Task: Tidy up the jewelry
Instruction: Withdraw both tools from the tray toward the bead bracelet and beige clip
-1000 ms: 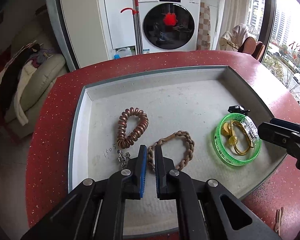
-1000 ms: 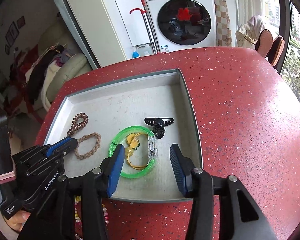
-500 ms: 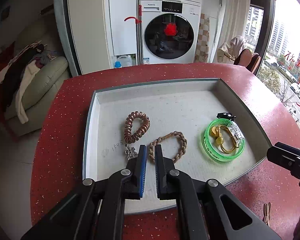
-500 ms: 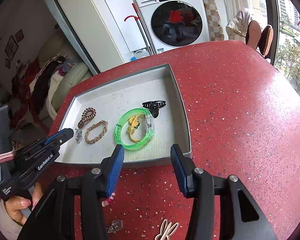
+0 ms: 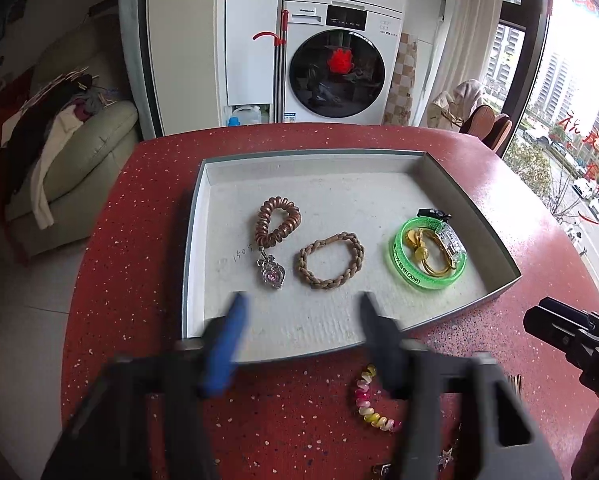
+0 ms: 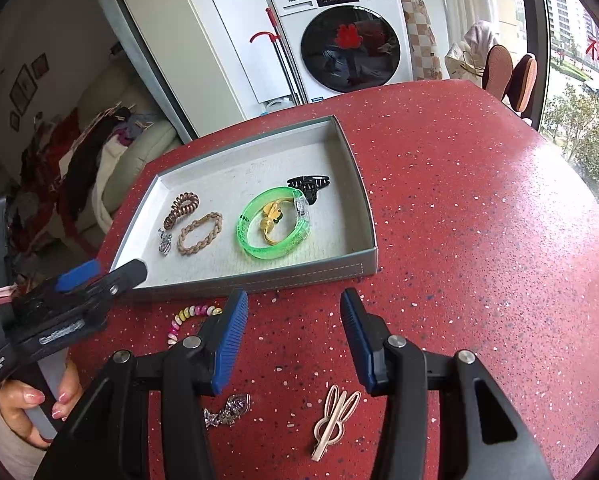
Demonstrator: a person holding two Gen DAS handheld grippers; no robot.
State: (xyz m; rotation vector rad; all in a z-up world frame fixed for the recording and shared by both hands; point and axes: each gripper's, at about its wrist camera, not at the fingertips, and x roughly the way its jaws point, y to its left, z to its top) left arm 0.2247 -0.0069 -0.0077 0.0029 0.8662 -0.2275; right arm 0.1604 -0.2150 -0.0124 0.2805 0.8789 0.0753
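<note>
A grey tray holds a copper coil hair tie, a silver heart pendant, a braided brown bracelet, a green bangle ringing a gold piece, and a black claw clip. My left gripper hovers over the tray's near edge, blurred. Its jaws are opening wide with nothing between them. My right gripper stands open and empty above the red table, just in front of the tray.
On the table before the tray lie a multicoloured coil bracelet, a silver charm and a beige hair clip. A person's hand grips the left tool. A washing machine and a sofa stand beyond the table.
Both grippers have drawn back from the tray toward the table's near side. The left jaws went from shut to wide apart. The loose pieces in front of the tray have come into view.
</note>
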